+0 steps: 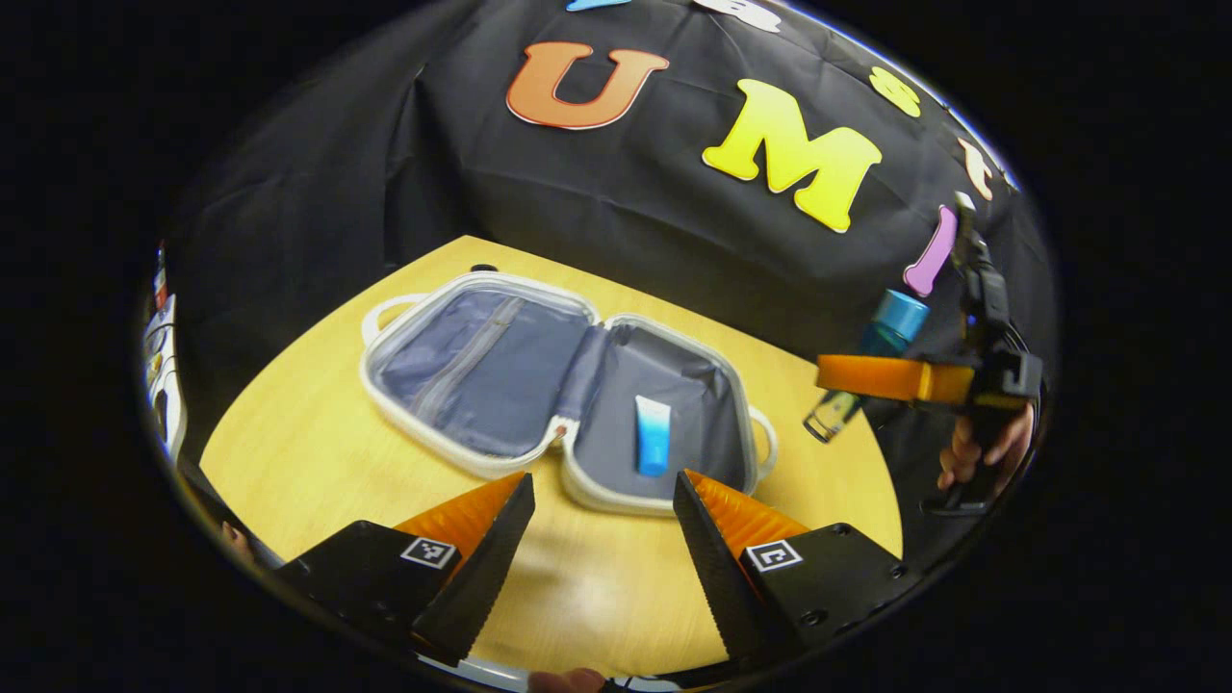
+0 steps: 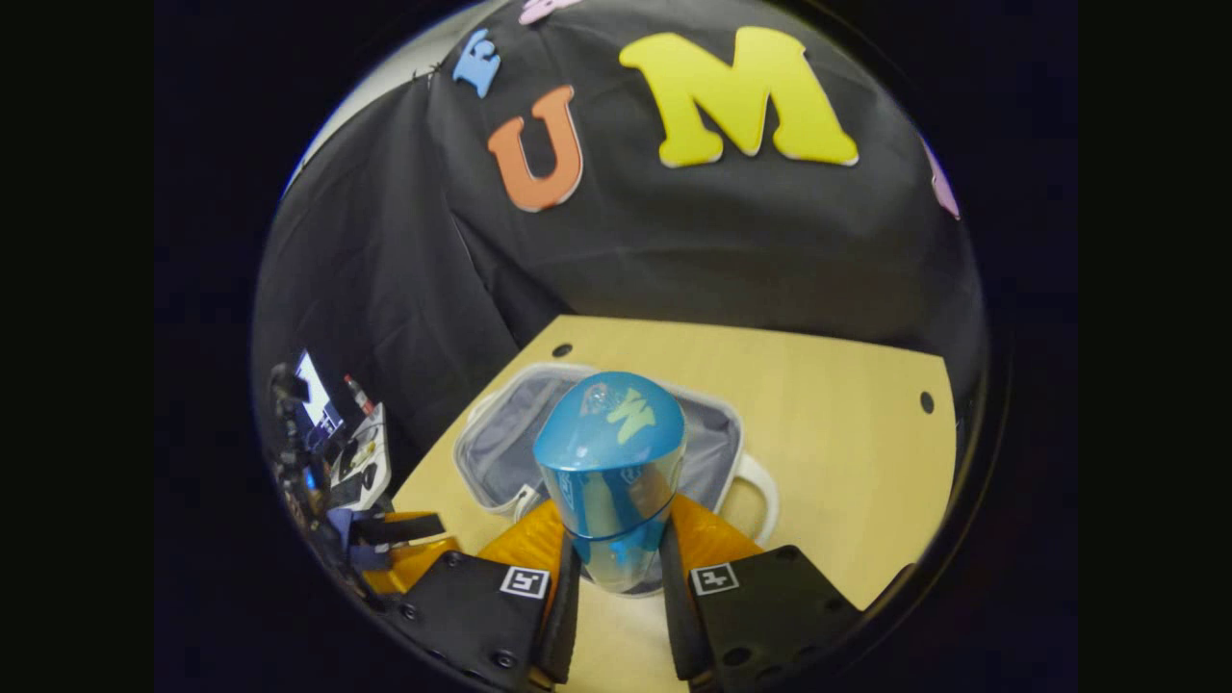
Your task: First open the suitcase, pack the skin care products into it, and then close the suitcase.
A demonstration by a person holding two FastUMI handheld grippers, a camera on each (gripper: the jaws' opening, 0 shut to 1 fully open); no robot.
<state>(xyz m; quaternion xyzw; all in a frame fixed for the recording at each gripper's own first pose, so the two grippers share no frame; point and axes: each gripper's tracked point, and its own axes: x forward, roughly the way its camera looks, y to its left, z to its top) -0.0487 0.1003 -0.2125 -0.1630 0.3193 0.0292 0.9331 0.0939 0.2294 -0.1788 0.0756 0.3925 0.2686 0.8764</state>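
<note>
The table (image 1: 318, 452) carries the suitcase (image 1: 481, 371), which lies open flat, both lined halves facing up. In its right half rests a small blue tube (image 1: 653, 435), already packed. Off past the table's right edge the right gripper (image 2: 616, 577) holds a blue-capped bottle (image 2: 611, 472) in the air, both fingers clamped on its clear body, cap pointing forward toward the case. The left gripper (image 1: 602, 525) hovers low just in front of the suitcase with its fingers spread apart and nothing between them.

The likely risk is the bottle: smooth and round, it could slip or twist in the grip on the way over, or land on the tube, or catch the case's rim and drop onto the table
</note>
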